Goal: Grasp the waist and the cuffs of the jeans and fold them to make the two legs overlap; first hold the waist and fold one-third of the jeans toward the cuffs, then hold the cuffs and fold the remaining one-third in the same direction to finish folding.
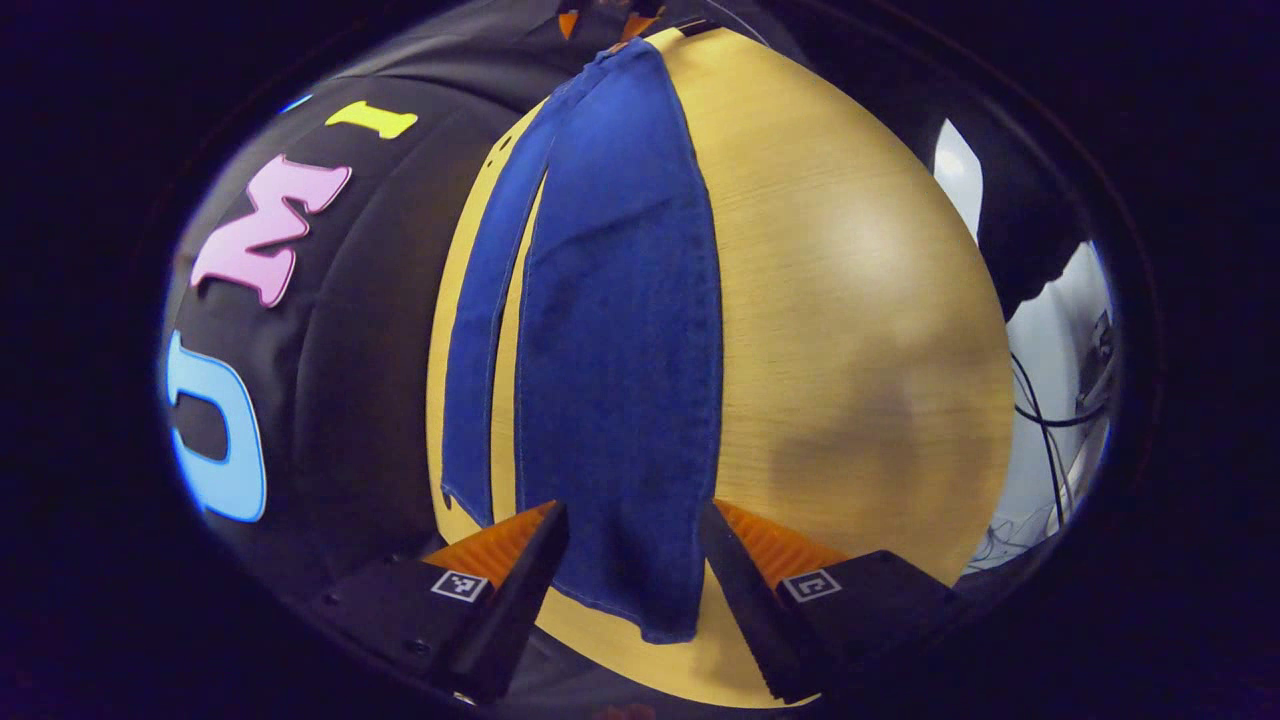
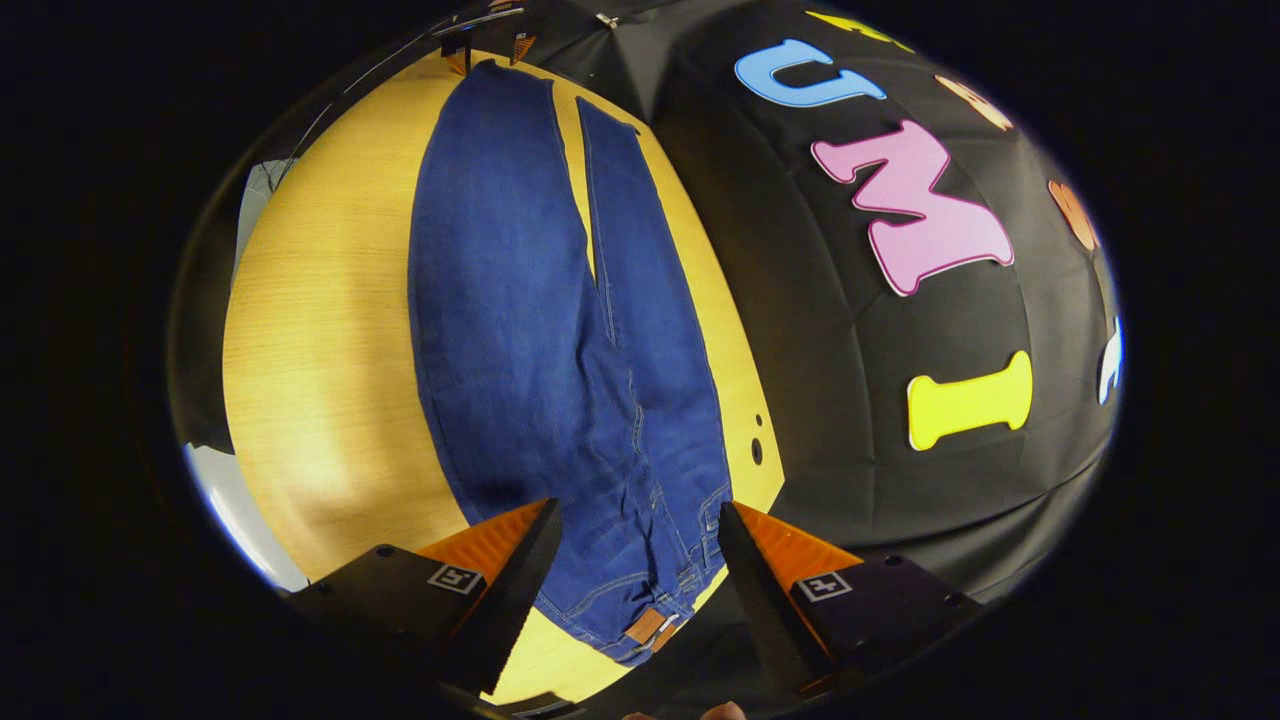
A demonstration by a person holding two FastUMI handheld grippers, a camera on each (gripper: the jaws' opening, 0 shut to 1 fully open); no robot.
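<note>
Jeans [image 2: 540,330] lying flat along bench [image 1: 850,300], legs side by side, not yet overlapped. Left tongs [image 1: 632,545] spread, hovering over cuff; right tongs [image 2: 635,545] spread, hovering over waist — likely lining up end grips for first fold.

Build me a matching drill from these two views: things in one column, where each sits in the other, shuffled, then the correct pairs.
Column one
1. jeans cuff
2. jeans waist
3. wooden table
4. brown waistband patch

Column two
A. under the spread-out jeans
B. between the open fingers of the left hand-held gripper
C. at the edge of the waist, near the table's near edge
D. between the open fingers of the right hand-held gripper

Pairs: 1-B, 2-D, 3-A, 4-C
</note>
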